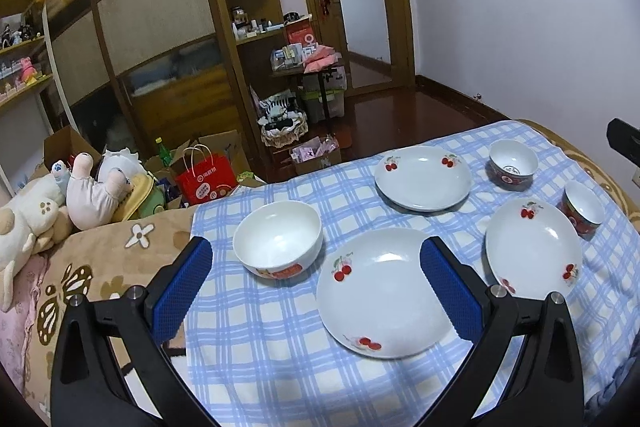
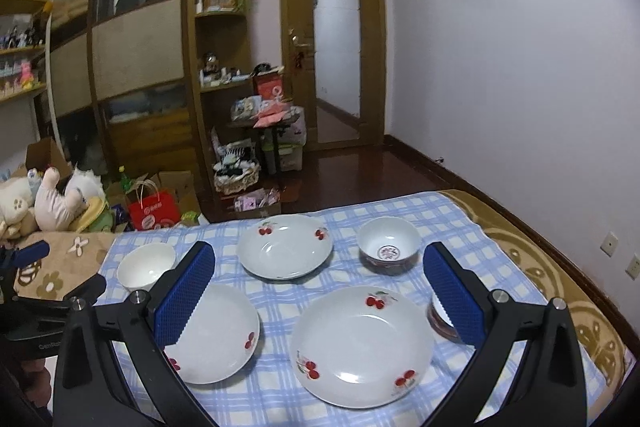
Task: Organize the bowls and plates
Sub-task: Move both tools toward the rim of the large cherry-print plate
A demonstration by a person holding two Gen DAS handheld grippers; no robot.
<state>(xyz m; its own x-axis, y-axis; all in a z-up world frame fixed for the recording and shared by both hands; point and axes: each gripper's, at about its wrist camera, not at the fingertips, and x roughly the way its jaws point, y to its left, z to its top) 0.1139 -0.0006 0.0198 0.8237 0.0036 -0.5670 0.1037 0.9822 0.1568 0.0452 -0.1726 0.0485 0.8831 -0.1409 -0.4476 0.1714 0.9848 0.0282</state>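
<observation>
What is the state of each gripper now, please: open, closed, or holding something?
Left gripper: open, holding nothing, above the blue checked cloth.
Right gripper: open, holding nothing, above the cherry plates.

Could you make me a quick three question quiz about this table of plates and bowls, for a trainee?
1. How many cherry-patterned plates lie on the checked cloth?
2. True or false: the plain white bowl is stacked inside a red-patterned bowl.
3. Which dish lies nearest the right gripper: A the far plate, B the near right plate, C the white bowl?

Key
1. Three: the far plate, the near right plate and the near left plate.
2. False. It stands alone on the cloth; the two red-patterned bowls sit apart at the other side.
3. B. Both the right gripper and the left gripper are open and hold nothing.
</observation>
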